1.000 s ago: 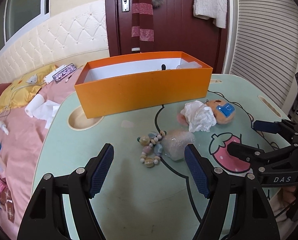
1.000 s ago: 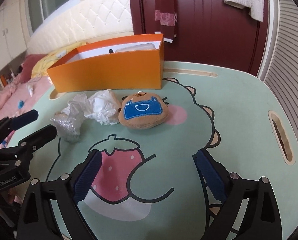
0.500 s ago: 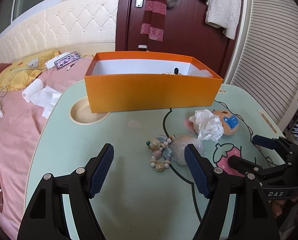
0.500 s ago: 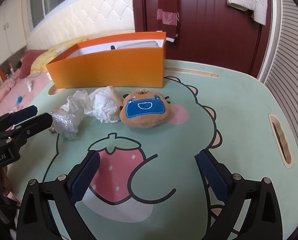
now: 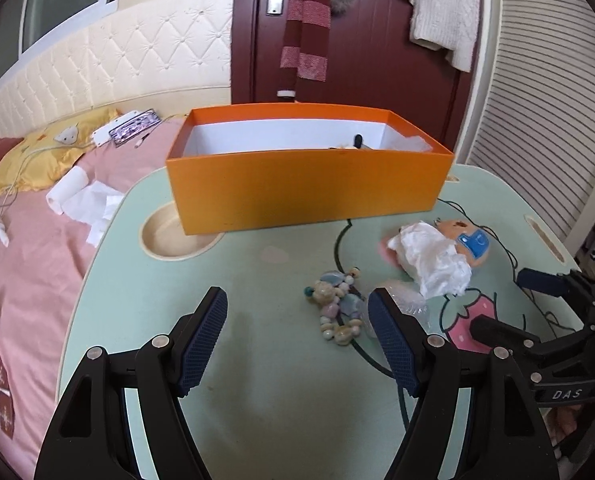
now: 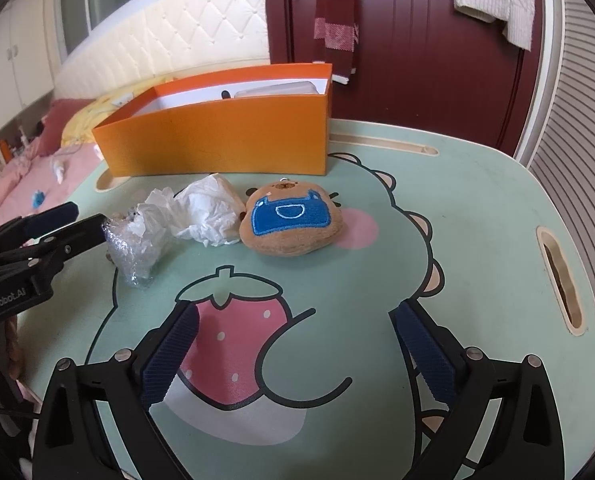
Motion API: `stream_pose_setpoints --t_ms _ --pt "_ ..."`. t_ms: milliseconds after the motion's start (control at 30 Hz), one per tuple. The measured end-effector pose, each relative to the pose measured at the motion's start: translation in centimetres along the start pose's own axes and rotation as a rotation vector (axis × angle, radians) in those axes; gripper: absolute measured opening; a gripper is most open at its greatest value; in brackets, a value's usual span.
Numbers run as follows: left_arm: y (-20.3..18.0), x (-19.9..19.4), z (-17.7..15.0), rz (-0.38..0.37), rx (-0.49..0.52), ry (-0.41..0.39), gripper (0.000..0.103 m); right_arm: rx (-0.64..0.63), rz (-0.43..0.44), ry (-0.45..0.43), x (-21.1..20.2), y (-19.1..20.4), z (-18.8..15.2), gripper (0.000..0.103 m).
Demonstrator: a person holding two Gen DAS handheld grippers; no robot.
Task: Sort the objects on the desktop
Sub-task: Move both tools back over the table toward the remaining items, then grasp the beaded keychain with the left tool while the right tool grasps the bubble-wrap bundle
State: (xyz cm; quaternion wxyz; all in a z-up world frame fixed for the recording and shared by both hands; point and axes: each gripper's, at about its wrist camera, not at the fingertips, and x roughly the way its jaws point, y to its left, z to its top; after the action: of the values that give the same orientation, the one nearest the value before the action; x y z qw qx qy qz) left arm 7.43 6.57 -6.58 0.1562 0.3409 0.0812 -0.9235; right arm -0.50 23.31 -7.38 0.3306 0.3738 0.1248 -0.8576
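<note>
An orange box (image 5: 305,188) stands at the far side of the green table (image 5: 265,380); it also shows in the right wrist view (image 6: 217,144). A bead bracelet (image 5: 337,308), a clear plastic wad (image 5: 405,304), a crumpled white tissue (image 5: 433,258) and a brown plush with a blue patch (image 6: 291,218) lie in front of it. My left gripper (image 5: 297,332) is open and empty, just short of the bracelet. My right gripper (image 6: 293,344) is open and empty over the strawberry print, short of the plush.
The box holds a few items, partly hidden. A round cup recess (image 5: 177,236) sits at the table's left, a slot (image 6: 561,280) at its right edge. A pink bed (image 5: 25,248) with clutter lies left. A dark red door (image 5: 361,40) is behind.
The left wrist view has swung left, so the bracelet and wad now sit further right between its fingers. The right gripper has moved slightly closer to the plush. Both stay open.
</note>
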Motion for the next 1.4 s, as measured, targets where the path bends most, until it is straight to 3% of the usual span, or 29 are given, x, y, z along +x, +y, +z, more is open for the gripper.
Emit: stream_pose_setpoints --t_ms 100,267,467,700,733,767,800,933,1067,1267,1400 --pt "-0.2 0.6 0.4 0.011 0.008 0.016 0.074 0.0 0.0 0.0 0.0 0.1 0.0 0.1" --pt "1.0 1.8 0.9 -0.089 -0.095 0.071 0.074 -0.001 0.001 -0.001 0.0 0.2 -0.1 0.101" --pt "-0.7 2.6 1.2 0.049 -0.01 0.117 0.074 -0.003 0.001 -0.001 0.1 0.3 -0.1 0.101" --pt "1.3 2.1 0.6 0.115 -0.079 0.112 0.073 -0.003 0.001 0.0 0.1 0.4 -0.1 0.101" --pt "1.1 1.9 0.5 0.109 -0.062 0.103 0.061 -0.005 -0.001 0.0 0.1 0.4 -0.1 0.101" --pt "0.9 1.7 0.4 0.101 -0.039 0.091 0.024 -0.006 -0.002 0.0 0.1 0.4 -0.1 0.101" --pt "0.6 1.4 0.2 0.093 -0.016 0.08 0.017 -0.005 -0.001 0.0 0.1 0.4 -0.1 0.101" --pt "0.0 0.9 0.0 0.081 0.041 0.077 0.018 -0.002 0.002 -0.001 0.1 0.3 -0.1 0.101" --pt "1.0 0.0 0.1 0.039 -0.023 0.069 0.018 0.002 0.004 -0.001 0.0 0.2 -0.1 0.101" --pt "2.6 -0.4 0.4 0.065 -0.074 0.045 0.018 0.008 0.012 -0.005 0.1 0.3 -0.1 0.101" --pt "3.4 0.1 0.3 0.077 -0.098 0.058 0.018 -0.023 0.084 -0.002 -0.2 1.3 0.0 0.096"
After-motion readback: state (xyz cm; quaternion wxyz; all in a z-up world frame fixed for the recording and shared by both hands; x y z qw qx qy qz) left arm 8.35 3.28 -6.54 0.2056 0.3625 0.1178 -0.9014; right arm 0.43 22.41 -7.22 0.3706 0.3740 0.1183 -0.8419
